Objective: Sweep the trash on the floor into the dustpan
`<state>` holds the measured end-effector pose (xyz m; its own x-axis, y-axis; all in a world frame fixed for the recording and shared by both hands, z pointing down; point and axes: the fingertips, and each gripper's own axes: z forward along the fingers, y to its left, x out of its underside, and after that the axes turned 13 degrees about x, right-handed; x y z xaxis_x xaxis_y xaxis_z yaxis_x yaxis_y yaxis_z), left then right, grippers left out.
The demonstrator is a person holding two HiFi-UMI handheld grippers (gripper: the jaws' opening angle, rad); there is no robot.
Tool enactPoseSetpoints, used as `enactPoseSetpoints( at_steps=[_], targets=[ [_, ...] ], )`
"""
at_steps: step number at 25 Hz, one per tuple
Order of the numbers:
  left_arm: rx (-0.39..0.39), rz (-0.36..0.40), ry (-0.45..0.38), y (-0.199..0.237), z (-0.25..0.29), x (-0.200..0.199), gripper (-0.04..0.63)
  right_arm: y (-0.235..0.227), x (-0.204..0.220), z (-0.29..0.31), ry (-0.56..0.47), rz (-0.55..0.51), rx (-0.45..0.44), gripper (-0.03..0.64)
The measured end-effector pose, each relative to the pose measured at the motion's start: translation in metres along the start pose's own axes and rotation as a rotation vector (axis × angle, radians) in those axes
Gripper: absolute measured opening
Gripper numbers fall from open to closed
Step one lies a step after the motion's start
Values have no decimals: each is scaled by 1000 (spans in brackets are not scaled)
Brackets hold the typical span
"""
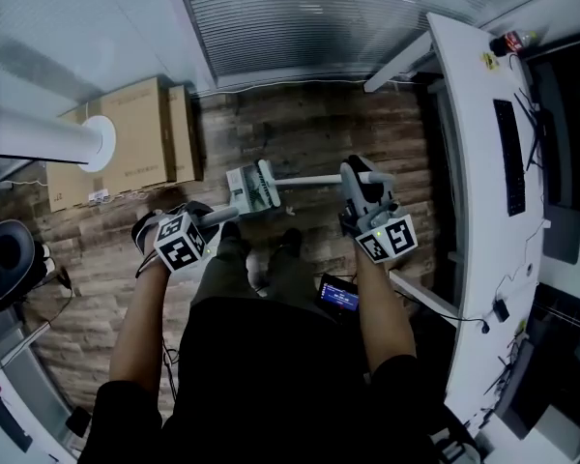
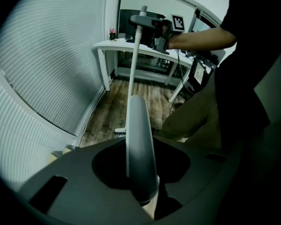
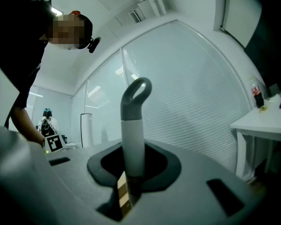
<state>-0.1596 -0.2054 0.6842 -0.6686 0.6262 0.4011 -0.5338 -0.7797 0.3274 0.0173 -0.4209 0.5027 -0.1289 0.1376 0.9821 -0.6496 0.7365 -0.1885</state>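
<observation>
In the head view a grey-and-white dustpan (image 1: pixel 251 191) stands on the wood floor in front of my feet. Its thick pale handle (image 2: pixel 139 139) runs between the jaws of my left gripper (image 1: pixel 213 218), which is shut on it and points steeply down. The broom's white pole (image 1: pixel 309 179) reaches from the dustpan area to my right gripper (image 1: pixel 353 177), held level and shut on it. The right gripper view shows the pole's grey looped end (image 3: pixel 136 95) rising from the jaws (image 3: pixel 131 168). In the left gripper view the pole (image 2: pixel 133 64) stands up from the floor. I see no trash.
Cardboard boxes (image 1: pixel 140 133) and a white cylinder (image 1: pixel 48 138) stand at the left. A long white desk (image 1: pixel 469 172) with a keyboard (image 1: pixel 507 158) runs along the right. A dark chair (image 1: pixel 5 254) sits at far left. Blinds cover the far wall.
</observation>
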Motion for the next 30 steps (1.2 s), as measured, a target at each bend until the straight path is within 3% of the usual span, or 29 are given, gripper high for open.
enactPoseSetpoints(
  at_steps=[8,15,21,26,30],
  targets=[
    [6,60,60,-23,3,3,81,-36,-18,-53,51,-193,40,52],
    [50,131,86,-43,7,11,81,-80,33,-103,206,-310,119,52],
    [87,157,84,-67,12,22,81,-99,84,-141,296,-307,268,52],
    [77,134,0,-74,14,28,81,-61,106,-130,302,-244,284,59],
    [82,149,-22,-76,17,24,81,-24,115,-119,286,-211,298,72]
  ],
)
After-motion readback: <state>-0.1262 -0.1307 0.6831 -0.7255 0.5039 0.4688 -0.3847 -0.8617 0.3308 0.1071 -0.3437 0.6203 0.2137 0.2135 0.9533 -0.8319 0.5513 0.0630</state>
